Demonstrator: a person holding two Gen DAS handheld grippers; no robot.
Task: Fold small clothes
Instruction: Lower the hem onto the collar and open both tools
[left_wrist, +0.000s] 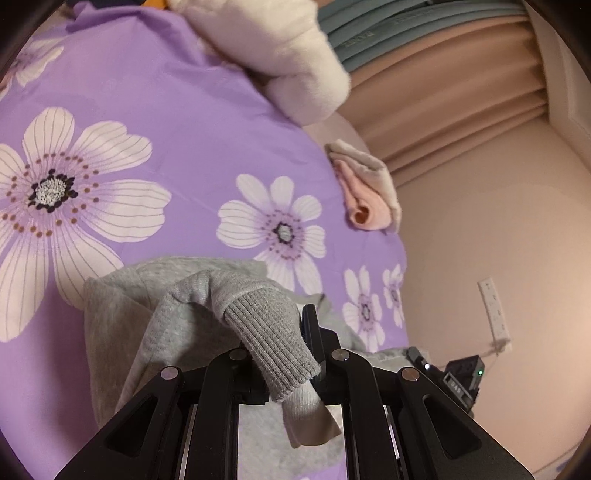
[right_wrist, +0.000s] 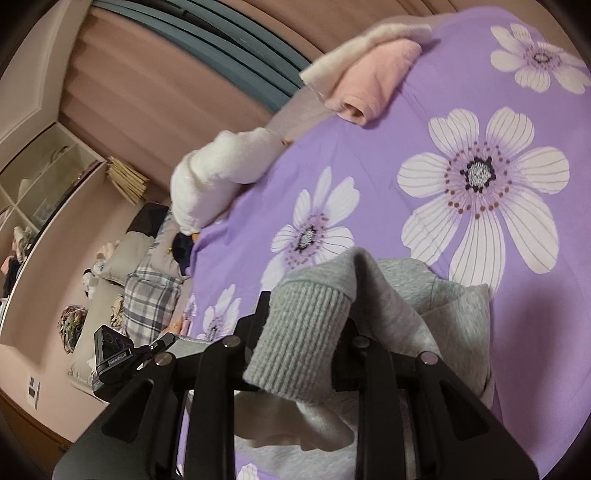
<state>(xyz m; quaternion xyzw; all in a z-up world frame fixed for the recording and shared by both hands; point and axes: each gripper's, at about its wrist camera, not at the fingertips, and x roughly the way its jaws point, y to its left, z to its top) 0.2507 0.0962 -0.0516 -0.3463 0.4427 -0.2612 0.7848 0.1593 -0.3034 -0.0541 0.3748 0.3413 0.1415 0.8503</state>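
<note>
A small grey sweatshirt lies on a purple flowered bedspread. My left gripper is shut on one ribbed grey cuff of it, with the sleeve lifted and draped over the fingers. In the right wrist view the sweatshirt lies bunched on the bedspread, and my right gripper is shut on the other ribbed cuff, held above the cloth. The fingertips of both grippers are mostly hidden by the cuffs.
A folded pink and cream garment lies near the bed's edge, also in the right wrist view. A white fluffy item sits on the bed. Beyond are curtains, a wall, and a sofa with pillows.
</note>
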